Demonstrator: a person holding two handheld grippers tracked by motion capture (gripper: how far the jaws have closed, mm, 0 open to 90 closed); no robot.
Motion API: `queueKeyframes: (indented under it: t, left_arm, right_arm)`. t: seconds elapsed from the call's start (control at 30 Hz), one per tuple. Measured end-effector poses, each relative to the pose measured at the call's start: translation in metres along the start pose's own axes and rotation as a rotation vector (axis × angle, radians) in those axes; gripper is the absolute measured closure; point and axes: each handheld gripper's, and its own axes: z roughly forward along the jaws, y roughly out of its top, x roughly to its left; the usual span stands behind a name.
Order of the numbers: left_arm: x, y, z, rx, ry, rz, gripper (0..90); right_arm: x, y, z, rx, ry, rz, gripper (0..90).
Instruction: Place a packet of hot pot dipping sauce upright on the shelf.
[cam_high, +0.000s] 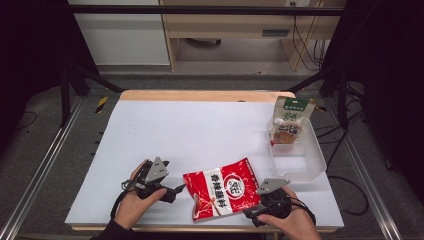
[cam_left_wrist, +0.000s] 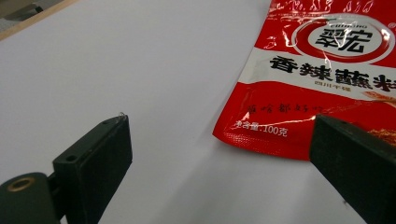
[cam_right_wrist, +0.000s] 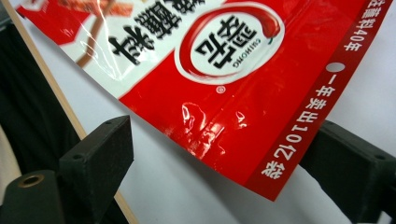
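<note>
A red seasoning packet with white lettering lies flat near the table's front edge, between my two grippers. My left gripper is just left of it and stands open; in the left gripper view the packet's corner lies ahead, toward the right jaw. My right gripper is at the packet's front right corner, also open. In the right gripper view that corner reaches in between the two jaws, untouched by either.
A clear plastic bin stands at the table's right edge, with a green-and-white pouch leaning in its far end. The white table sheet stretches bare behind the packet. The wooden front edge runs close to my right gripper.
</note>
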Motion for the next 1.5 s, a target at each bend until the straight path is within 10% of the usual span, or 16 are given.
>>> queueKeyframes:
  t: [0.87,1.5]
  left_arm:
    - [0.004,0.0,-0.003,0.001,0.005,-0.01,6.6]
    - [0.018,0.009,-0.022,-0.045,0.016,-0.012,8.4]
  right_arm:
    - [0.0,0.044,-0.012,-0.034,-0.069,-0.023,89.1]
    - [0.004,0.149,-0.031,-0.082,-0.097,-0.276,90.0]
